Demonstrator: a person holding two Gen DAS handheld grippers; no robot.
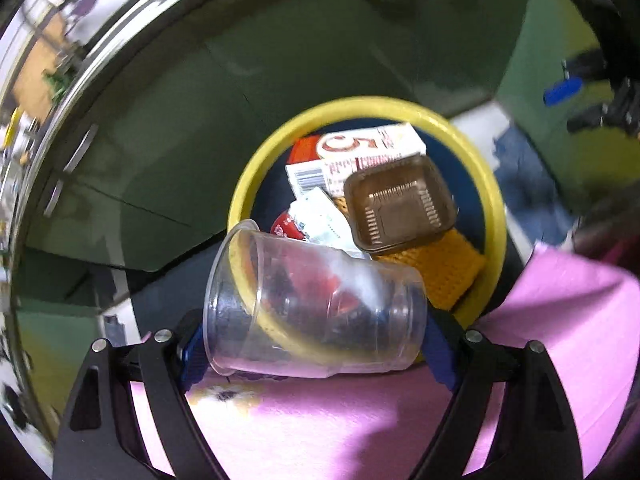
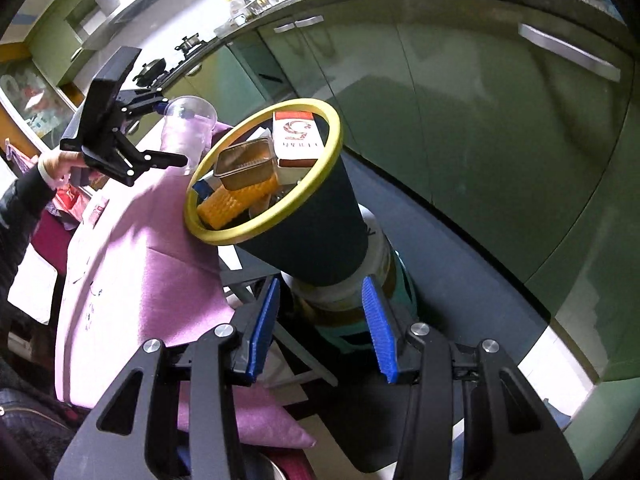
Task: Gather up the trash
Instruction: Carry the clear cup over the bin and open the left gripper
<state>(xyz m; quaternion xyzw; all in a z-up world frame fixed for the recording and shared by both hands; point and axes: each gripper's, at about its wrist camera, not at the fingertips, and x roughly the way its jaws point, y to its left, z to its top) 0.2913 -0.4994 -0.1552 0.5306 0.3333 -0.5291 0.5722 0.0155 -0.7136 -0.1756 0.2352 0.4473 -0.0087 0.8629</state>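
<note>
Clear plastic cup (image 1: 316, 304), lying sideways, long axis across pinching left gripper (image 1: 312, 344), just short of yellow-rimmed bin (image 1: 494, 204); right gripper (image 2: 324, 328) spread, empty, beside the bin's base.

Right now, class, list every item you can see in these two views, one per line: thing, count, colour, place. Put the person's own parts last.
Bin: one, dark with yellow rim, beside the pink table.
Plastic cup: one, clear, held on its side at the bin's rim.
Carton: one, white and red, in the bin.
Plastic tray: one, brown see-through, on top of the trash.
Ribbed piece: one, orange, in the bin.
Tablecloth: one, pink, on the table.
Cabinets: several, green, behind the bin.
Left gripper: one, black, blue pads, shut on the cup.
Right gripper: one, black, blue pads, open, below the bin.
</note>
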